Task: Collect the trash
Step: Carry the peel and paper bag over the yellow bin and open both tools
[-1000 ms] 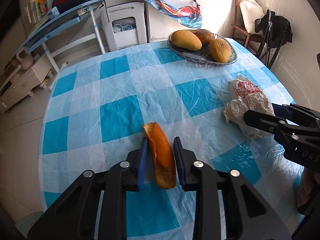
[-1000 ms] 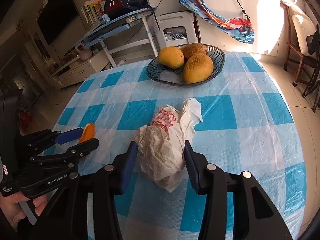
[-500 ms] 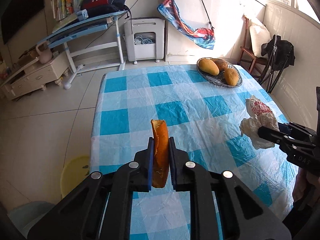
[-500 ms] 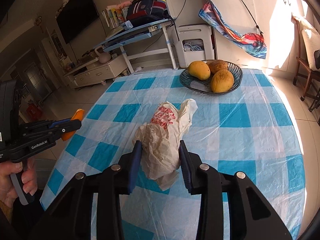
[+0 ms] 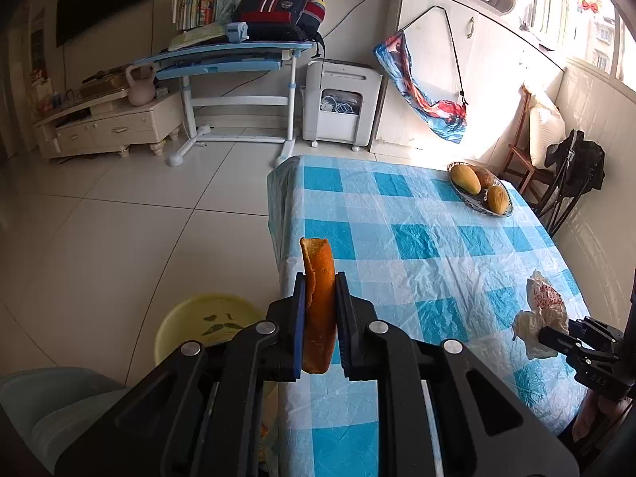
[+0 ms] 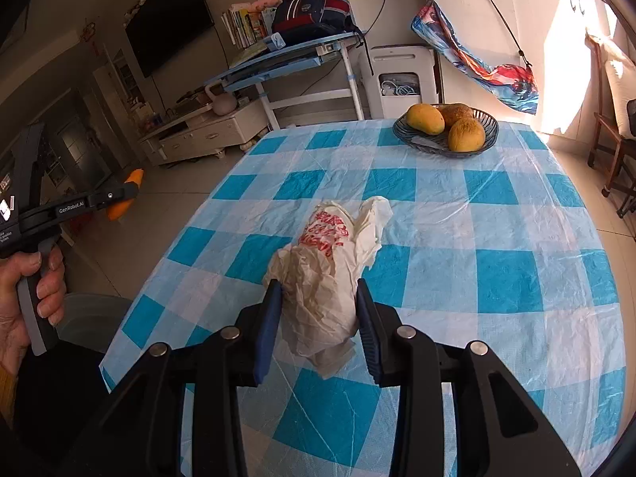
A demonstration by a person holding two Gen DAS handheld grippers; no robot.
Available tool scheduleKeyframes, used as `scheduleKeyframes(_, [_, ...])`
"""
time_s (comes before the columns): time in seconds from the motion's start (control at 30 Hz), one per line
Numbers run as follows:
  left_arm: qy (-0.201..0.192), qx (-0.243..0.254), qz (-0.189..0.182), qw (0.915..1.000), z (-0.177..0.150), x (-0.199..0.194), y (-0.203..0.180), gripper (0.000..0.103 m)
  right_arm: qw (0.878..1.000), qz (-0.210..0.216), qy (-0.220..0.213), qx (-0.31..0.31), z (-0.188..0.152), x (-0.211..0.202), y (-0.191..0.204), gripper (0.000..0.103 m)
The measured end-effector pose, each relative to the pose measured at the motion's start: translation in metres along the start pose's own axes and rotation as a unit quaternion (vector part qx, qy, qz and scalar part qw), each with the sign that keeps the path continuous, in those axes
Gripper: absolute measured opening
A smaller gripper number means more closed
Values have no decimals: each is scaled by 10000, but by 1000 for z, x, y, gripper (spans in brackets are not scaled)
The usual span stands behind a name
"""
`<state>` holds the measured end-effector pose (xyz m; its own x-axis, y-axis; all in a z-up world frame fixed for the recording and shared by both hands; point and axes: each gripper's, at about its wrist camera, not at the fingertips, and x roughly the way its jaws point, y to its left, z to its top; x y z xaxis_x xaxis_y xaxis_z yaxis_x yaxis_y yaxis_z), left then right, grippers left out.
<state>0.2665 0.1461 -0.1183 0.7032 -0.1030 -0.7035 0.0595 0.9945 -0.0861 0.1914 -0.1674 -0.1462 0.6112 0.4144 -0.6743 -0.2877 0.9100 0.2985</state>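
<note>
Checked blue-and-white tablecloth filled most of the right wrist view, w/ a fruit basket at upper right, untouched. Left gripper had its fingers pinched on an orange peel, lifted off the table and held past its left edge, above the floor; a yellow stool sat lower left of it. Right gripper had just been closing: its fingers squeezed a crumpled plastic bag at frame centre, and the bag looked raised off the cloth. So both trash bits seemed picked up, none dropped yet. A grey bin-like rim showed at lower left of the right view; prob. the drop spot, can't confirm. No other trash seen on the cloth.
</note>
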Motion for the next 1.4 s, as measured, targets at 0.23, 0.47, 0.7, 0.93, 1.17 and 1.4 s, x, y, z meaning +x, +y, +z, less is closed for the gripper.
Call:
scheduleKeyframes(0.23, [7,-5,43,10000,-3,0,1,14,10000,46,-31,-62,-5,-1,15,37])
scheduleKeyframes(0.47, [-1,-84,-21,10000,-5,-1,1,14,9999,74,-27,-95,-9,-1,27,37])
scheduleKeyframes(0.7, [3,-211,-98,9997,-8,-4,5,14,9998,128,-44,-170,-11,-3,40,37])
scheduleKeyframes(0.93, [8,-408,-146,9991,-9,-5,15,14,9994,188,-28,-273,-9,-1,50,37])
scheduleKeyframes(1.17, [8,-466,-143,9988,-9,-4,20,14,9992,255,-5,-294,-9,4,53,37])
scheduleKeyframes(1.4, [-23,-684,-52,9976,-6,-4,40,14,9989,353,18,-314,-7,9,59,37])
